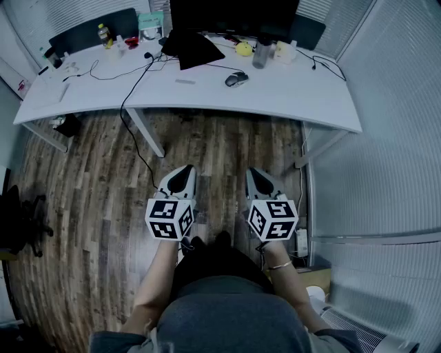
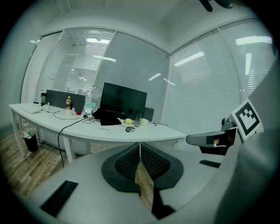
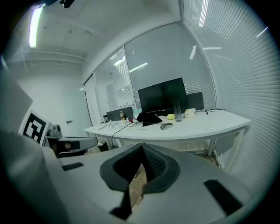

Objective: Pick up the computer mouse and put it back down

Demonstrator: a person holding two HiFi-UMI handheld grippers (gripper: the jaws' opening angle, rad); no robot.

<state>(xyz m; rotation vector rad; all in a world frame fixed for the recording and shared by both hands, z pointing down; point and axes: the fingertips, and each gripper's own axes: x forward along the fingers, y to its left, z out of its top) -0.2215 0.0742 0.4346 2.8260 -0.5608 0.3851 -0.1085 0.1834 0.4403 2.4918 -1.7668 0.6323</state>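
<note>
Left gripper point(image 1: 184, 169), right gripper point(image 1: 257, 172) pressed together, empty, mouse point(image 1: 236, 79) distant on desk point(image 1: 289, 91), details unclear

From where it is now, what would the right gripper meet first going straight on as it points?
Nothing near. The right gripper has open air over the wood floor, then probably the front edge of the white desk or the floor under it; depth is unclear.

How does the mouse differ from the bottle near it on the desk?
The mouse is dark, low and lies flat; the bottle is greyish, taller and stands upright. The mouse sits nearer the front edge; the bottle is farther back, by the monitor. Both rest on the white desk.
</note>
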